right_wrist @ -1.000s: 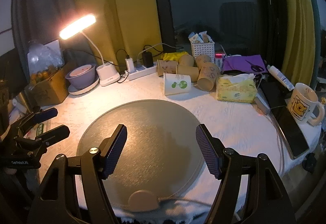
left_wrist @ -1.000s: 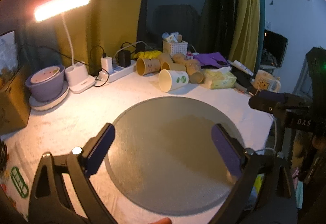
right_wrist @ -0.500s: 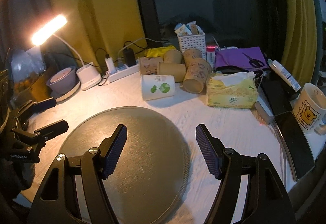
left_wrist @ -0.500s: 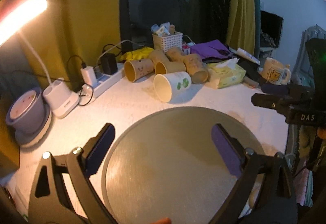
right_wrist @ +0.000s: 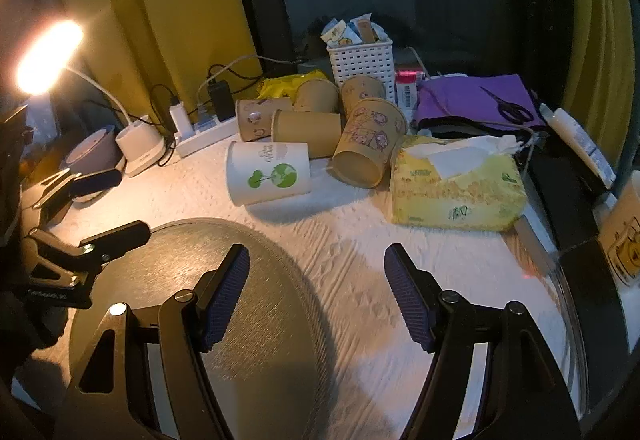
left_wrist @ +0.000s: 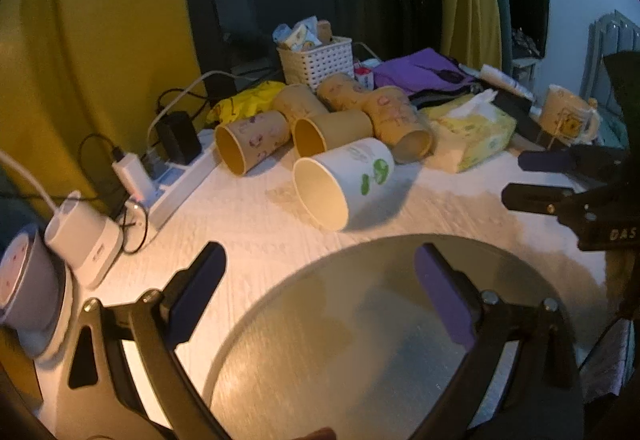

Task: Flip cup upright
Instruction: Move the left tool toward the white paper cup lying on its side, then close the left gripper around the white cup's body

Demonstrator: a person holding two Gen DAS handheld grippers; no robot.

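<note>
Lying on its side, the white cup (left_wrist: 344, 186) with the green print has not been gripped: mouth toward the left wrist camera, base toward the tissue pack (right_wrist: 456, 188). Nothing of the flip looks done; reach, grasp, turn and set-down are all left, by my reading.

Left gripper (left_wrist: 320, 276): jaws spread wide, empty, hovering over the near edge of the grey disc (left_wrist: 360, 340), cup ahead and apart from it. Right gripper (right_wrist: 316, 292): jaws spread too, empty, over the cloth beside the disc, cup ahead and to its left.

Around the cup: brown cups (right_wrist: 308, 132) heaped just behind it, one (right_wrist: 368, 144) leaning close at its base end. May be touching; cannot tell. Basket (right_wrist: 362, 60), power strip (left_wrist: 180, 184) and lamp base (right_wrist: 140, 152) sit further back, mug (left_wrist: 568, 116) off to the right.

In the way: the brown heap crowds the far side, so a grasp from the disc side looks freest. The disc itself is bare, a likely spot for the upright cup.
</note>
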